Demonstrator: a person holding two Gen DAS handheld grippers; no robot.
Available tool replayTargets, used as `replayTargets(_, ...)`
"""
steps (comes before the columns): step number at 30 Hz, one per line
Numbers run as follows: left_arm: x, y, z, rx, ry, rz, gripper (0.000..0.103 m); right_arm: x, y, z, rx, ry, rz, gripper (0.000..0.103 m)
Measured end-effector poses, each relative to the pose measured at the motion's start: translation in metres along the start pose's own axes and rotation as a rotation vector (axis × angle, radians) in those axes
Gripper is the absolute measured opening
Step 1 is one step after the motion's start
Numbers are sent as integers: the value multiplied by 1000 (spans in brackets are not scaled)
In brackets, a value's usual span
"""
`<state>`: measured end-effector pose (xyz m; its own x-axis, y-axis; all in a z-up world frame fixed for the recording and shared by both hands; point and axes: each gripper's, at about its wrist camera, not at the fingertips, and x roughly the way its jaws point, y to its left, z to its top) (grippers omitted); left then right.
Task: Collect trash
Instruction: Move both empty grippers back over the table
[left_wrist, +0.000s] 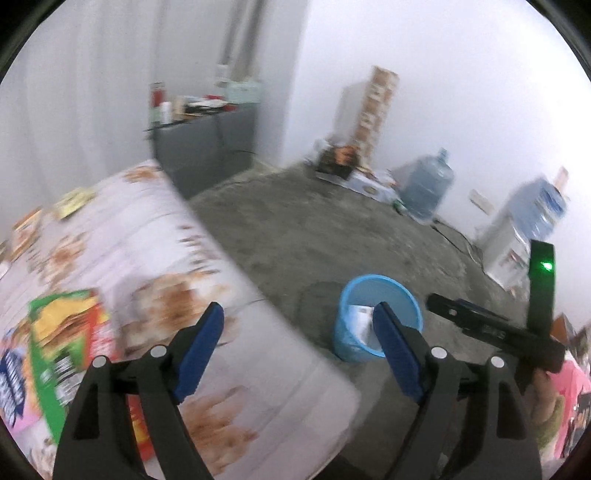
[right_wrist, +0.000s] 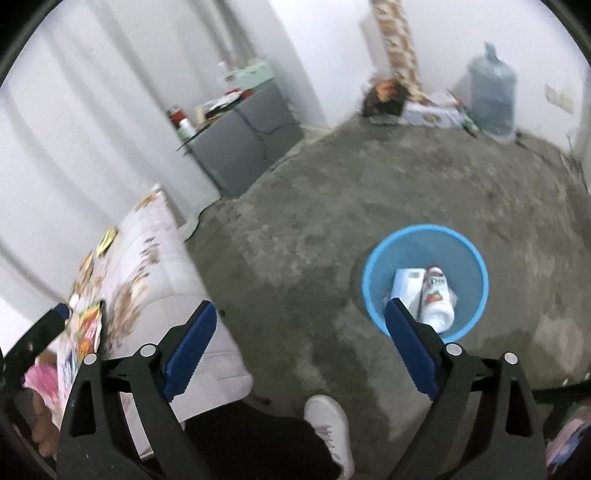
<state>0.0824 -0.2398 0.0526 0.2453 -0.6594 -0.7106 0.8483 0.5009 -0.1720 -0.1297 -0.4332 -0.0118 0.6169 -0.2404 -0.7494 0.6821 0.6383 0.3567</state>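
Trash: two pieces (right_wrist: 424, 291) in one blue bin (right_wrist: 373, 273); both grippers empty.

The bin (right_wrist: 476, 258) is light blue, the floor (right_wrist: 295, 206) mottled grey, the bedsheet (left_wrist: 155, 236) white with brown prints, the cabinet (right_wrist: 236, 147) grey, the shoe (right_wrist: 328, 417) white.

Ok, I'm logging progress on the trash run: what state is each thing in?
left hand-held gripper: open, empty
right hand-held gripper: open, empty
blue bin: upright on floor, holds a white carton and white bottle
snack wrappers: uncollected, lying on patterned table cover
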Motion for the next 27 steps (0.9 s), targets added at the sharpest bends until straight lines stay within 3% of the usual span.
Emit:
replayTargets(8,-53,70,-16,-135,-95,83,81,-11,60,-18,-186,-7,-71,93)
replayTargets(21,-109,127,-53,-207,-199,164,82,-34,142,-52,-526,-164,-199,95)
replayTargets(25,-133,154,-71,-270,-233,210,82,-32,154,-60,-542,-145,-140,95)
replayTargets(27,-145,170,-84,-305,-248,243,82,-30,159,-61,-534,-124,-63,95)
